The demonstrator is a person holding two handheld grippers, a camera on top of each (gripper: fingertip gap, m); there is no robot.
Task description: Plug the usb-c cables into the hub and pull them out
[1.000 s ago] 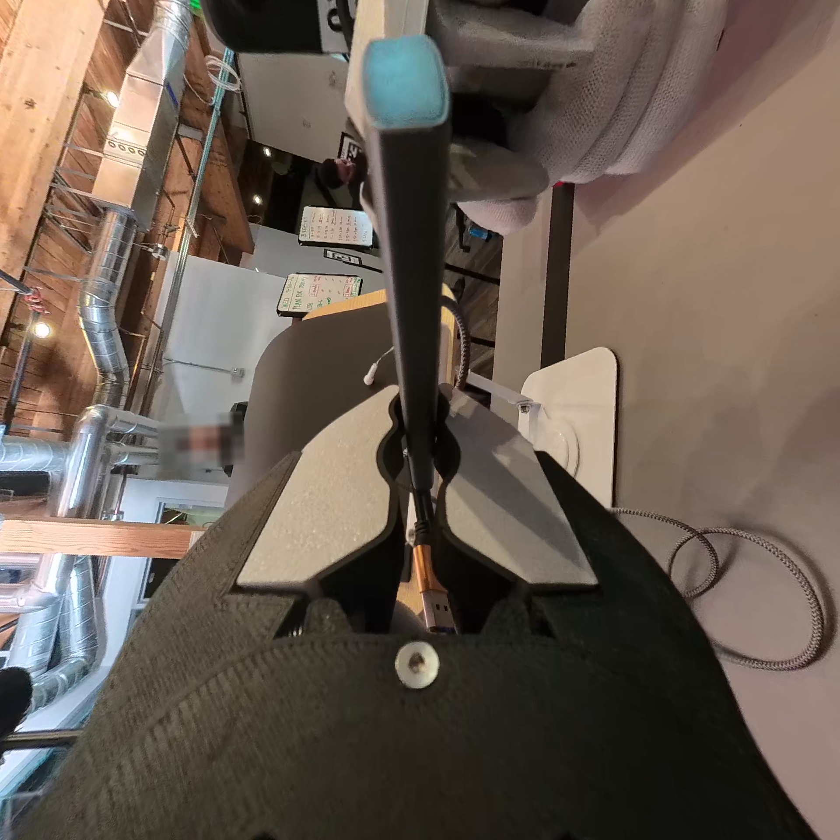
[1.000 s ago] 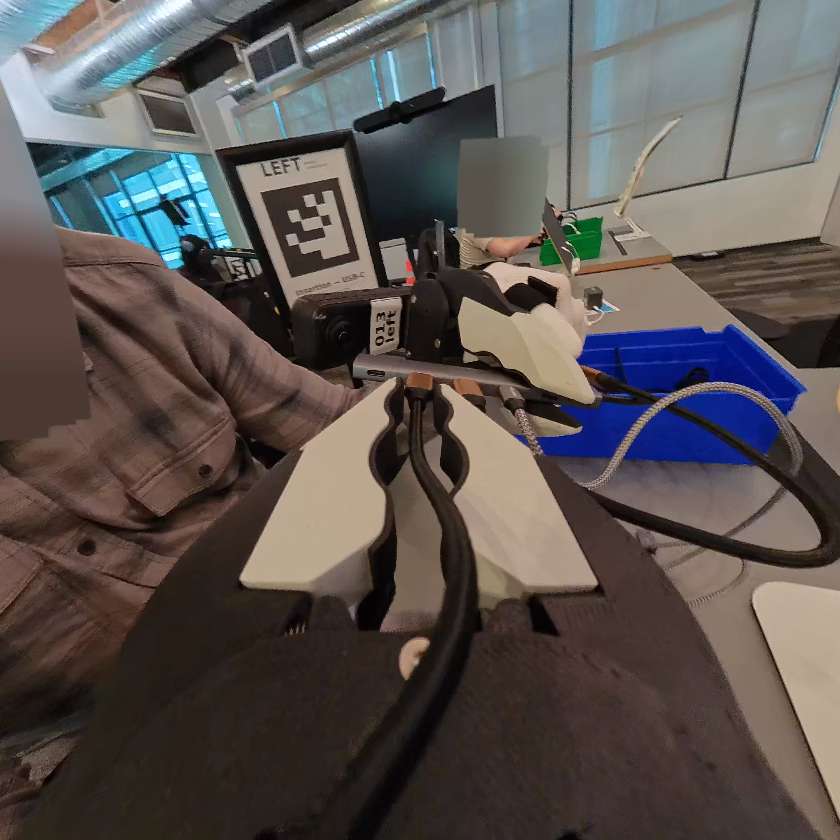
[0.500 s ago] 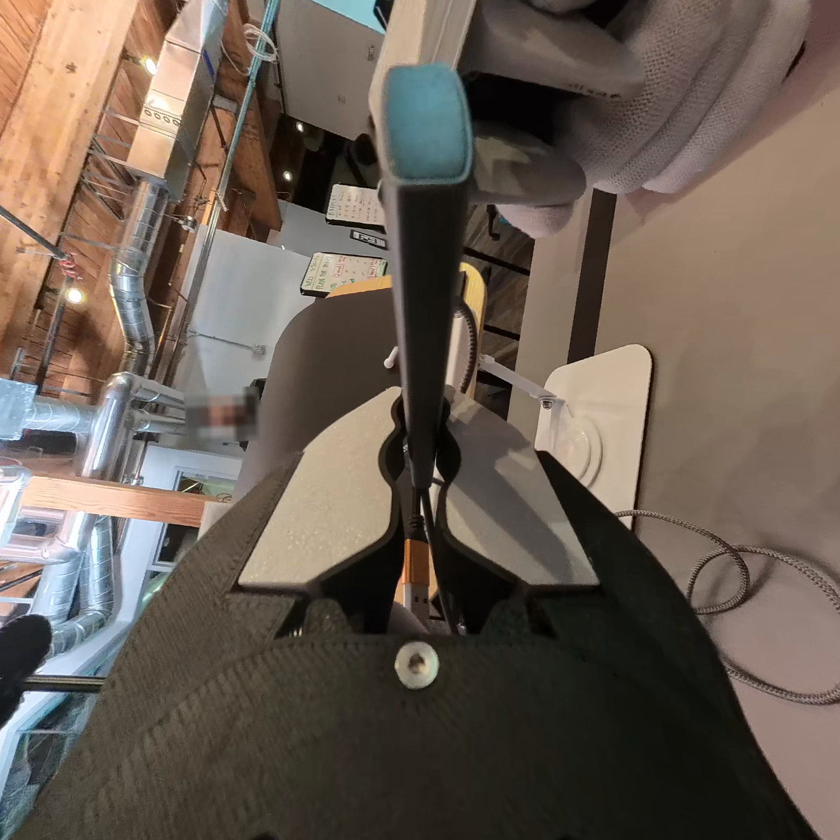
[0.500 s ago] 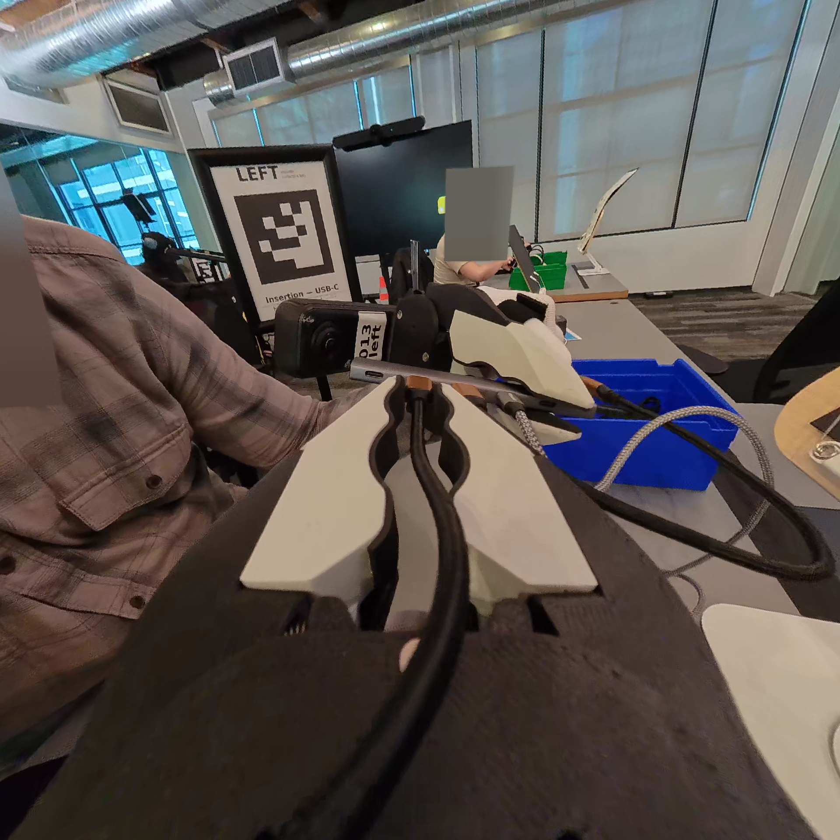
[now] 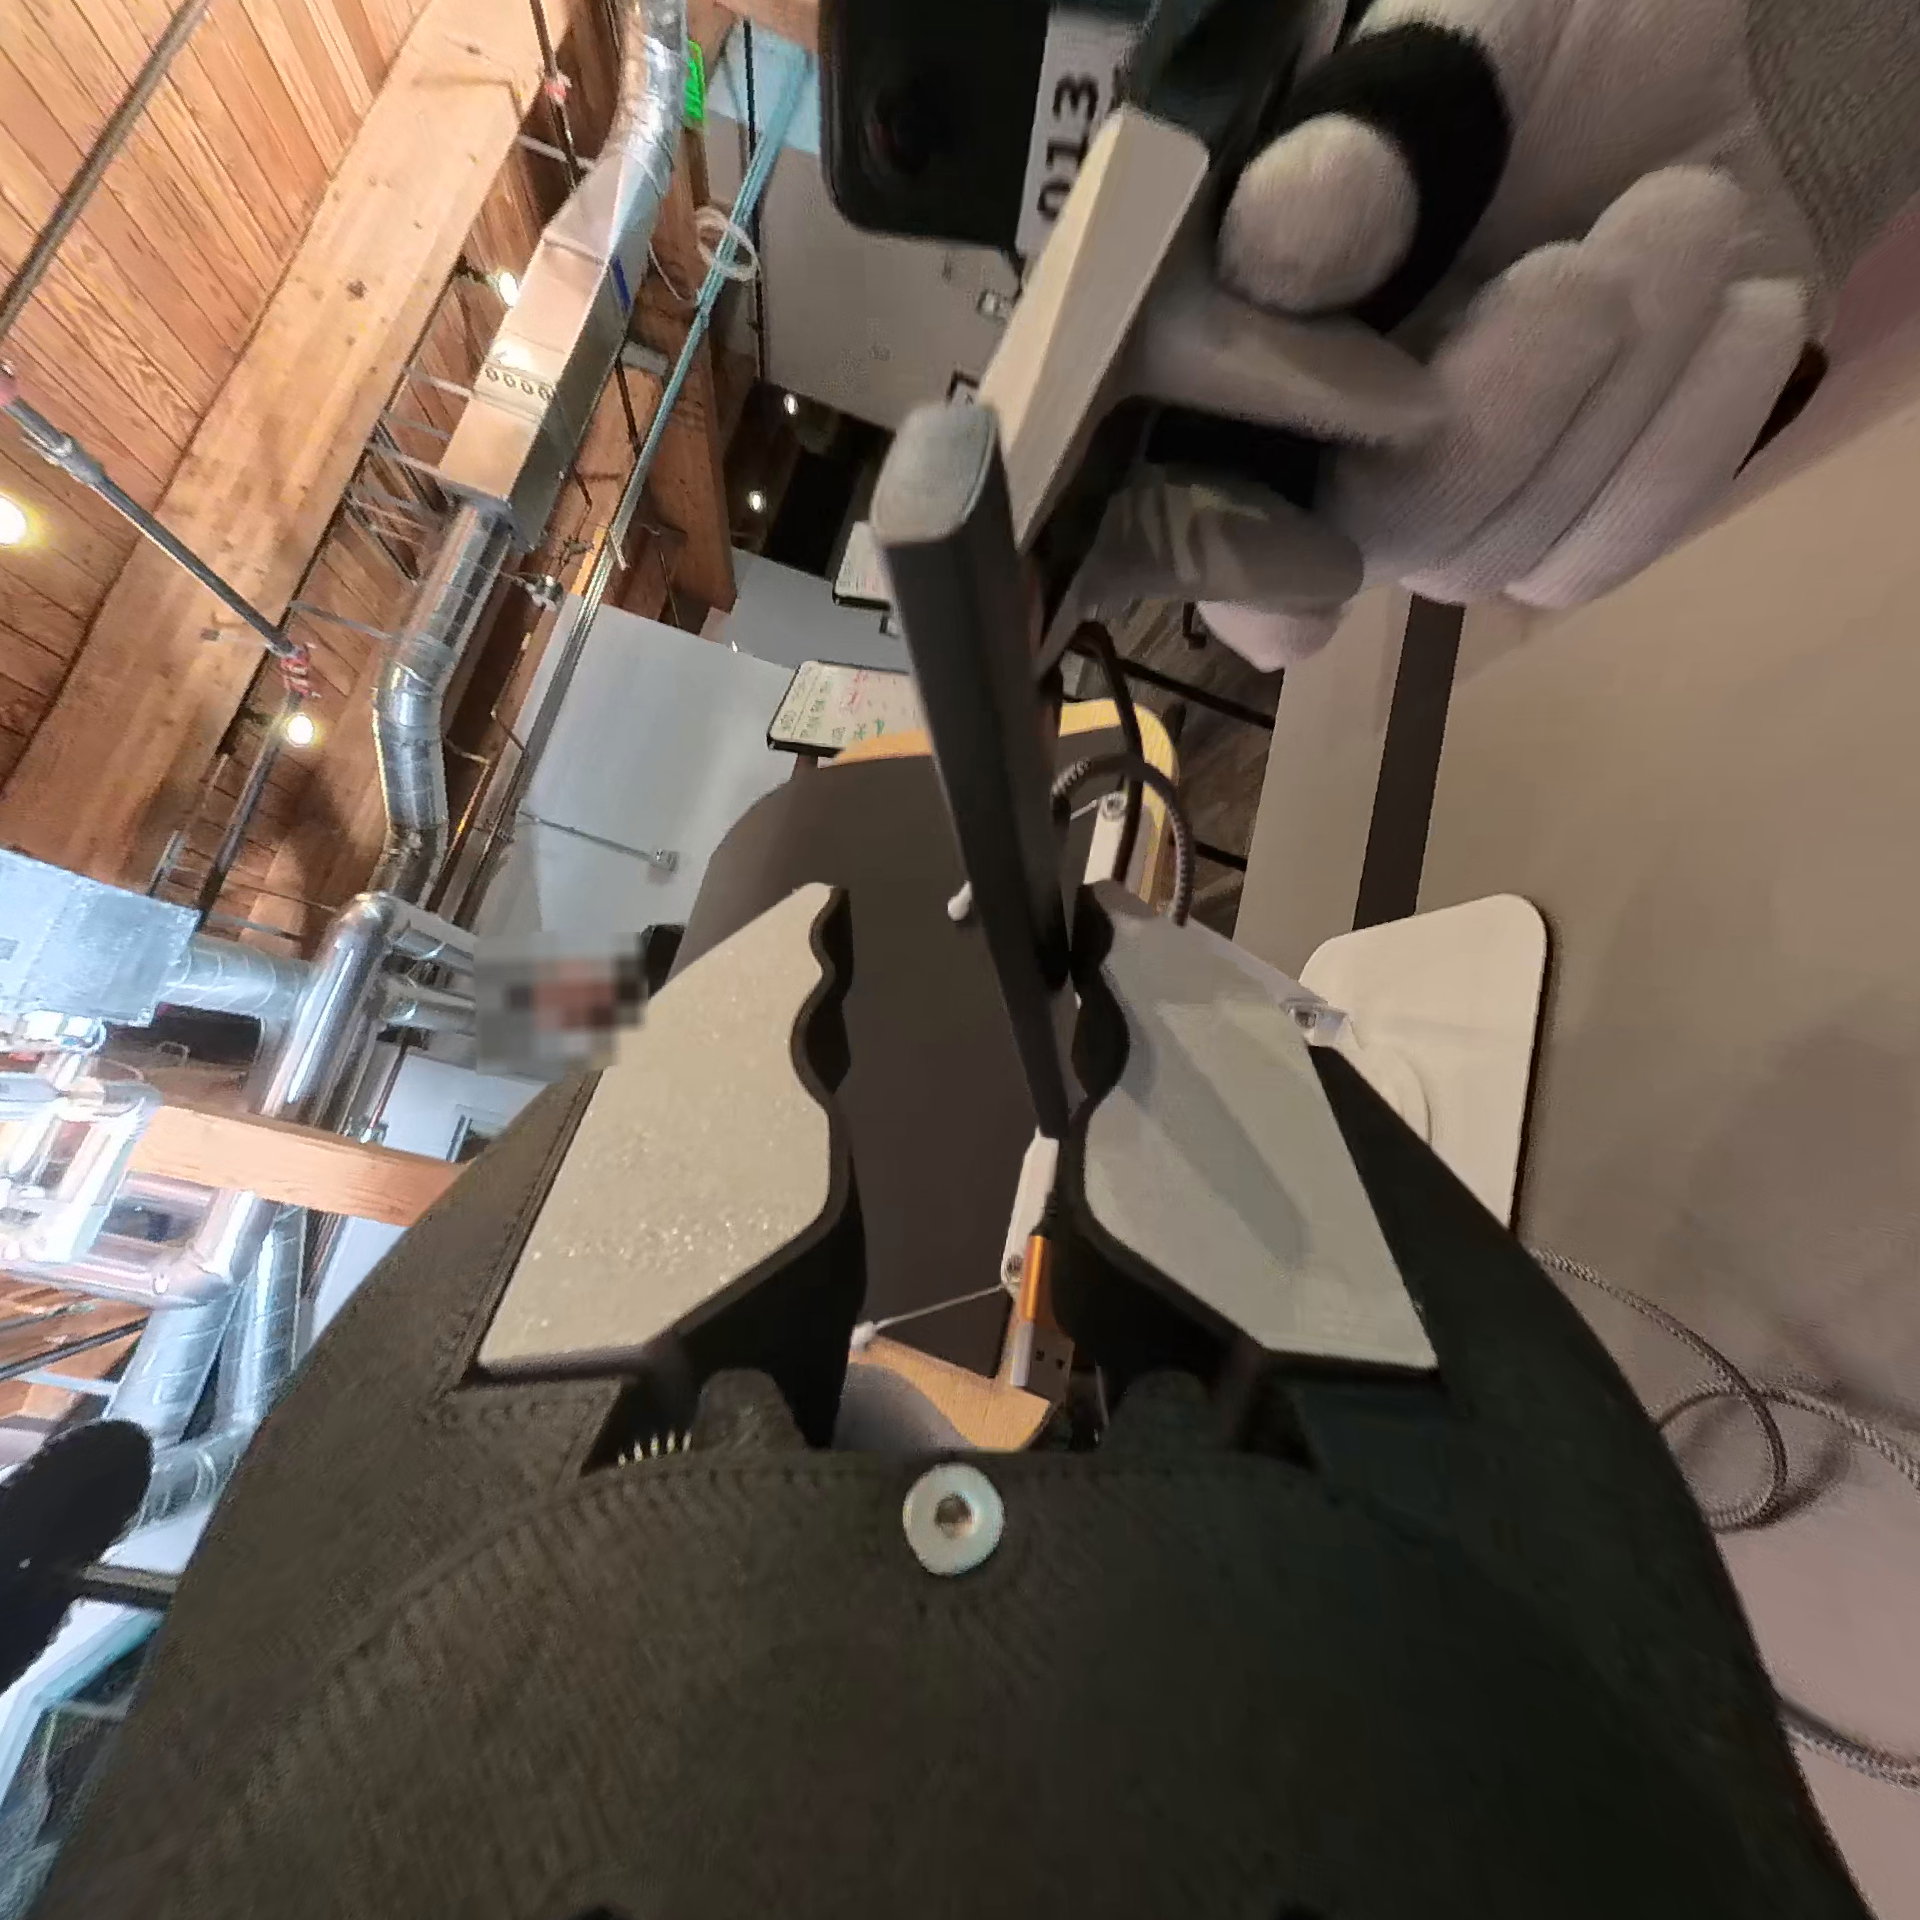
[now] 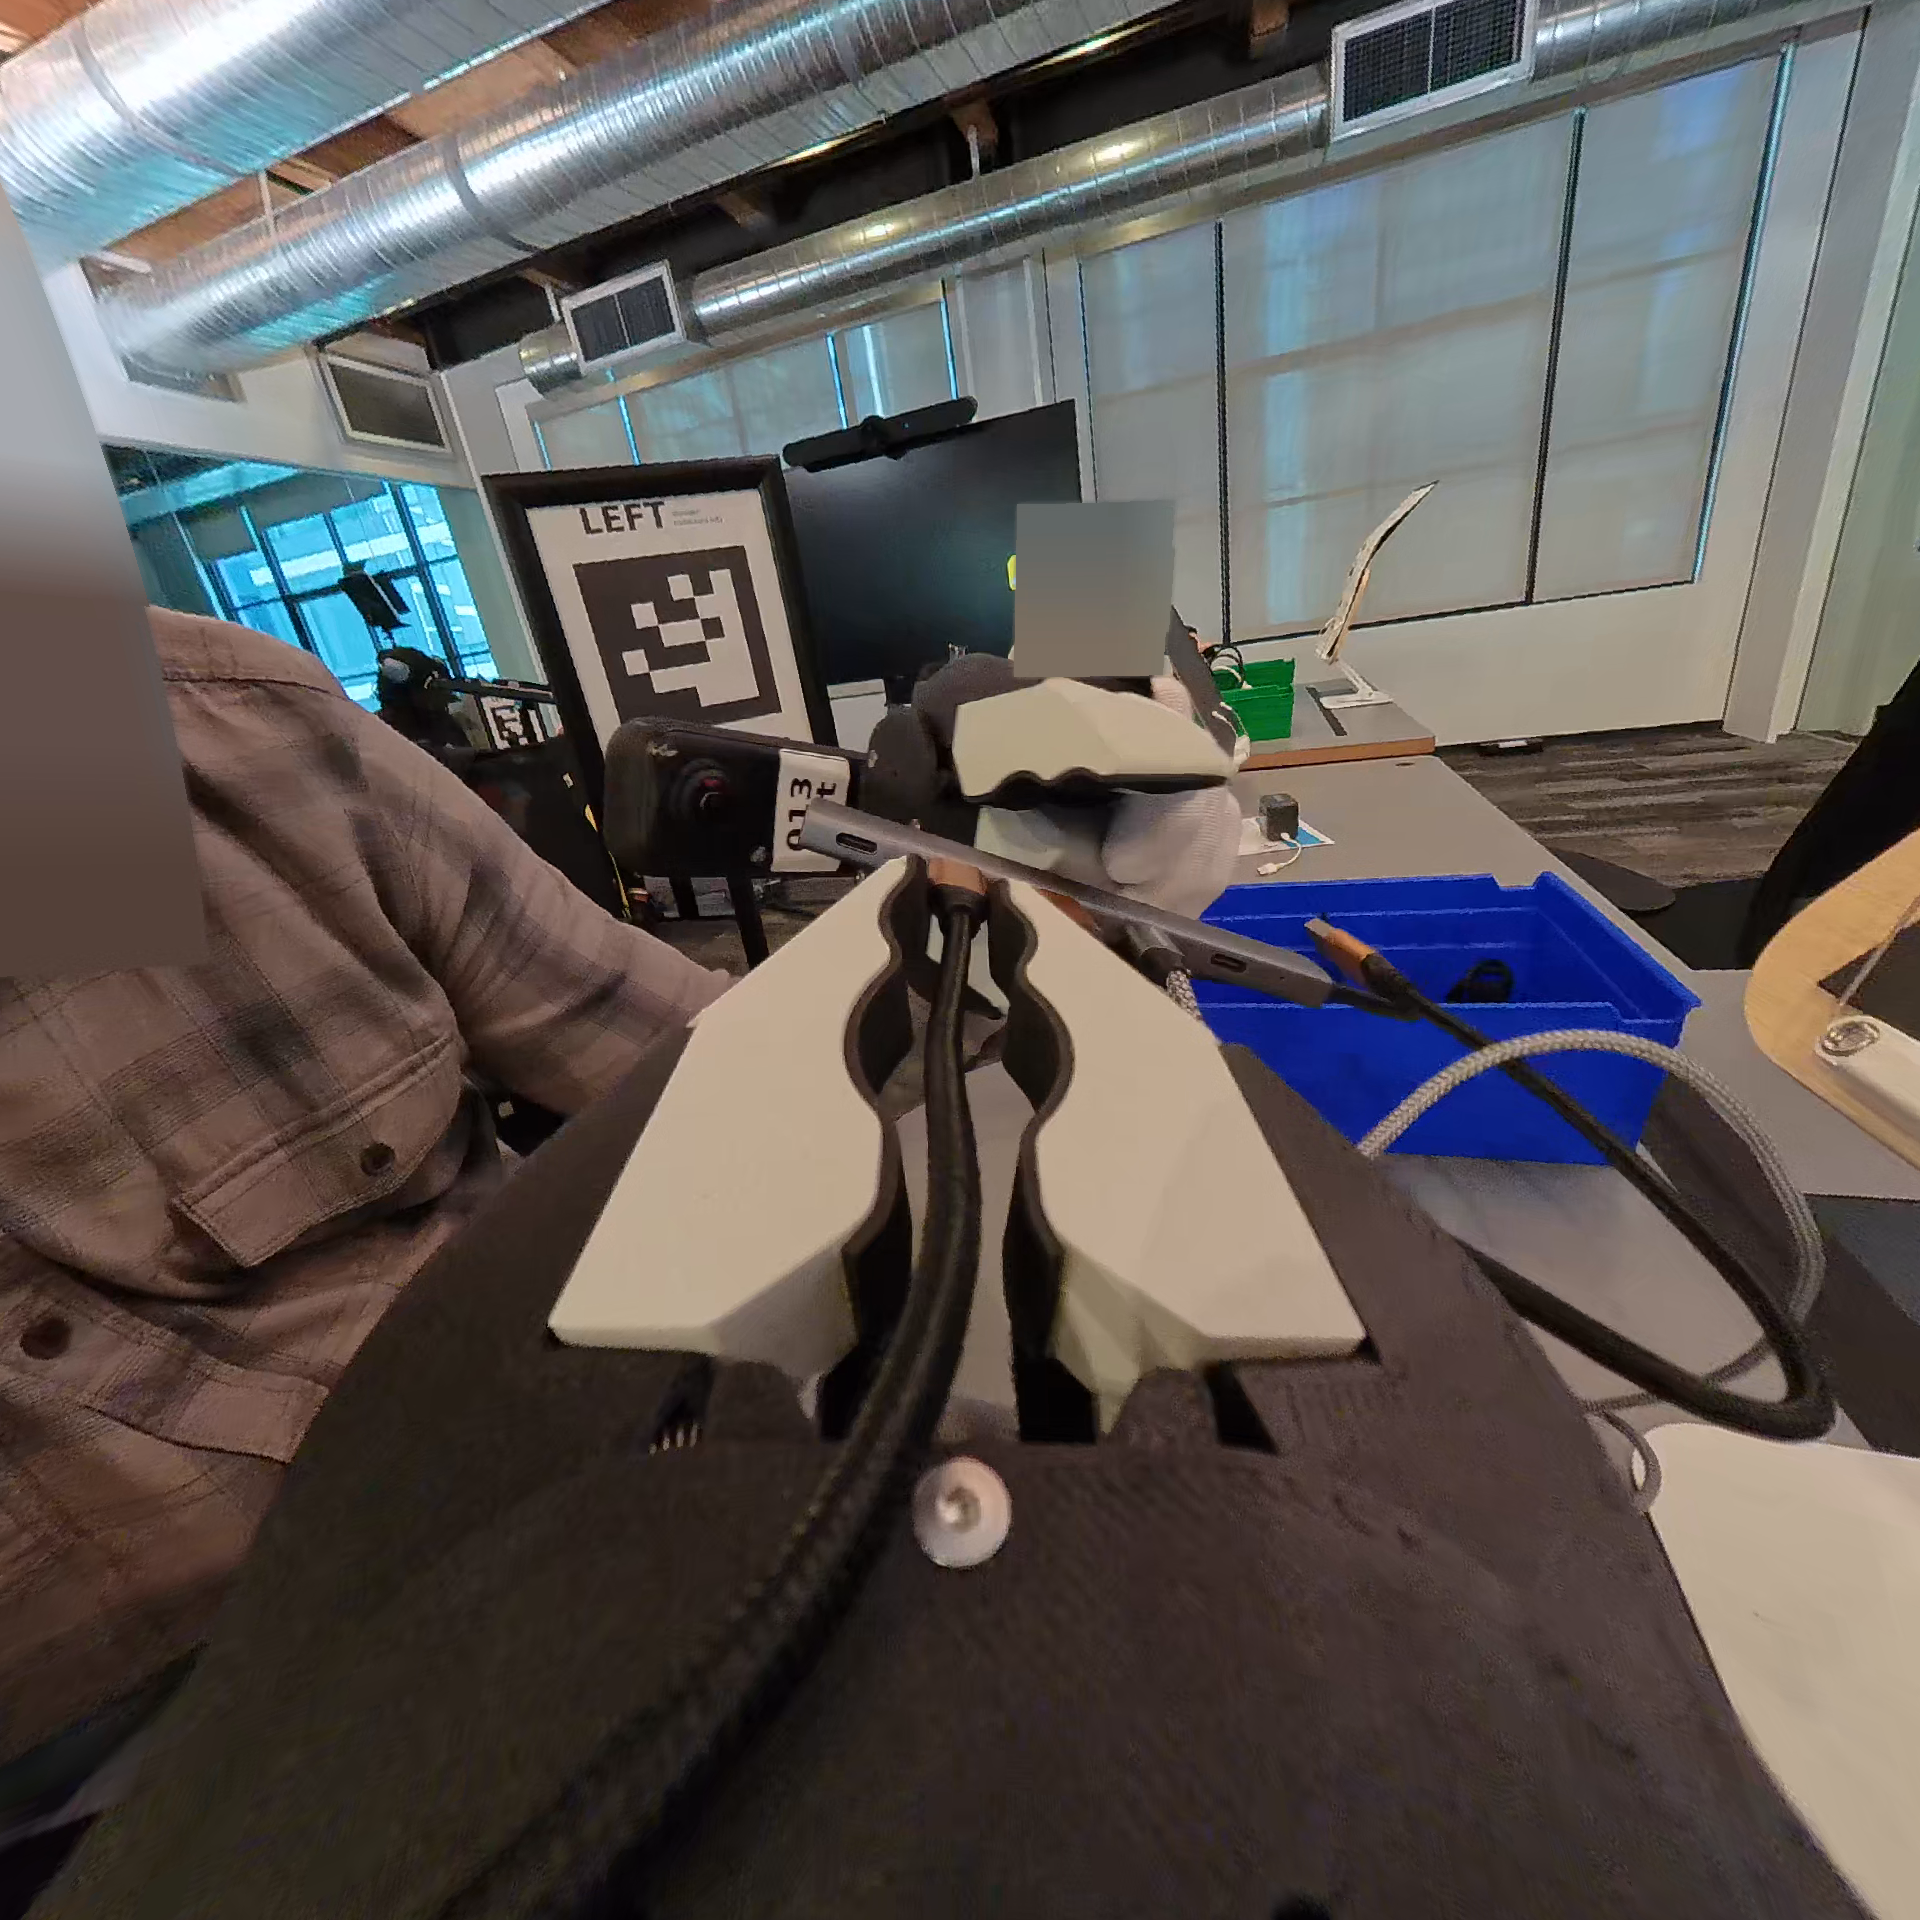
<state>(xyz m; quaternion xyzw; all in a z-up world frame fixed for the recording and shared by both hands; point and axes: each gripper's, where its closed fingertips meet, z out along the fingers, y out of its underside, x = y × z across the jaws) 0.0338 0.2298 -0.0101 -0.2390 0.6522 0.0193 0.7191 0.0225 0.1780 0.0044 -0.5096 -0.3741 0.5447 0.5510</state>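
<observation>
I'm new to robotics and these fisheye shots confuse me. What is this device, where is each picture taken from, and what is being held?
There is no robot here. A person in white gloves holds a hand-held grasping tool in each hand, and each tool has a wide-angle camera looking along its two pale fingers.

One picture looks out from the left tool, tipped sideways, so the wooden ceiling shows on one side. Its jaws are open, and the slim grey hub leans against one finger.

The other picture looks out from the right tool. It is shut on a black cable, whose copper plug sits in the hub.

A grey braided cable also looks plugged into the hub. On the grey table are a blue bin and a white pad.
</observation>
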